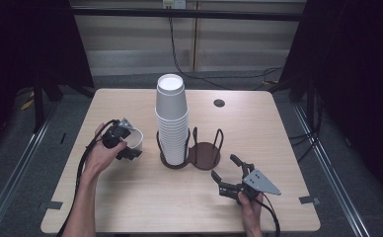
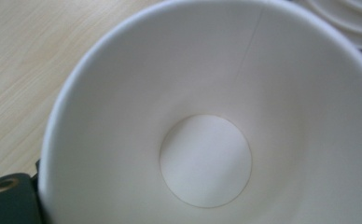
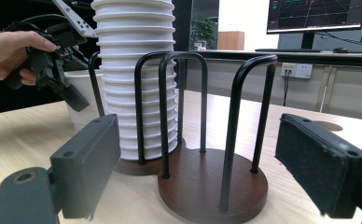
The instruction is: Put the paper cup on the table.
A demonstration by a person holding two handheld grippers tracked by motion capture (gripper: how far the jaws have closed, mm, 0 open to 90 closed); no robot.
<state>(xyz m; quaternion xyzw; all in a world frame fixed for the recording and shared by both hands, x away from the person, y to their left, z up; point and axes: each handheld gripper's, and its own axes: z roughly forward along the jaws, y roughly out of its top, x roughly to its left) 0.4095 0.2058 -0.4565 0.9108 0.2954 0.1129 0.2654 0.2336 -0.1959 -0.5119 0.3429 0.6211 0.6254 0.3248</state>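
A tall stack of white paper cups (image 1: 172,123) stands mouth-down in the left bay of a dark brown wire-looped holder (image 1: 204,155). The holder's right bay (image 3: 212,184) has nothing in it. My left gripper (image 1: 131,147) is shut on the rim of a single white cup (image 1: 136,138) that sits upright on the table just left of the stack. The left gripper view looks down into this cup (image 2: 207,158), with one jaw at its bottom left. My right gripper (image 1: 224,167) stands open near the table's front, facing the holder; its pads (image 3: 88,163) hold nothing.
The light wooden table (image 1: 130,197) has a small dark cable hole (image 1: 219,102) at the back right. Black wire loops (image 3: 242,116) rise from the holder's base. Beyond the stack, the right gripper view shows the left hand with its gripper (image 3: 72,93) and cup (image 3: 83,109).
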